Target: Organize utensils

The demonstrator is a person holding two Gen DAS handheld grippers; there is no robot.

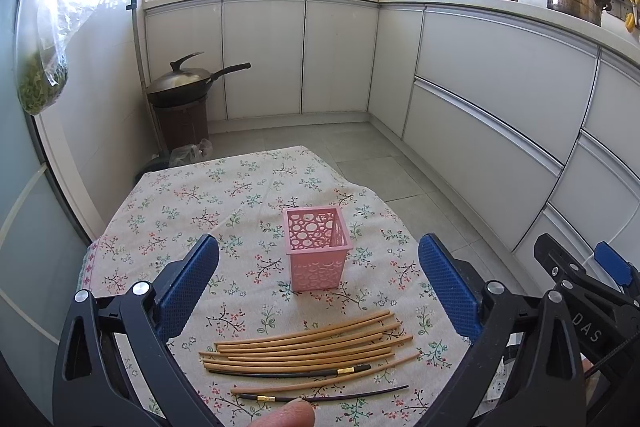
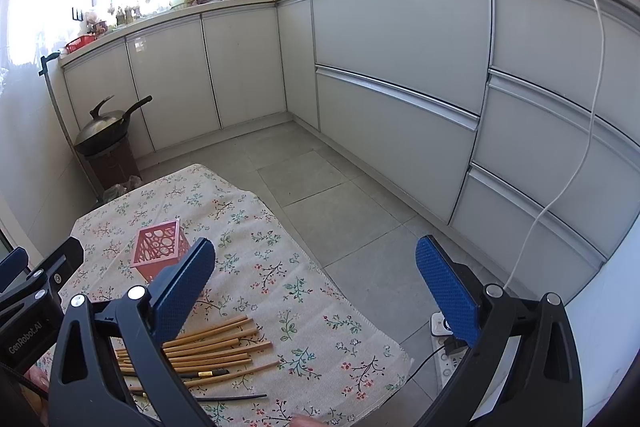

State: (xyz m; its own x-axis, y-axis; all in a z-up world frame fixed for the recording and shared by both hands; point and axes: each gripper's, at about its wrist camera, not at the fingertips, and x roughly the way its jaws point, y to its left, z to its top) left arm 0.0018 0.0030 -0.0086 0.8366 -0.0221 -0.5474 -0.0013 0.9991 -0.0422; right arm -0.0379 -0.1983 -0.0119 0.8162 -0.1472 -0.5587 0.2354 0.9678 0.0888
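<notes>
- Left gripper (image 1: 319,283) above the near table edge; blue pads spread wide apart, nothing between them
- Right gripper (image 2: 316,285) off the table's right side, over the floor; jaws likewise spread, empty
- Bamboo chopsticks (image 1: 308,345) lie loose in a flat bunch on the floral tablecloth (image 1: 192,211); two black chopsticks (image 1: 288,373) among them, nearest the camera
- Pink holder (image 1: 316,251) upright, just beyond the bunch; empty

Both wrist views close above the shared floral-clothed table (image 1: 168,211), facing cabinets.
</notes>
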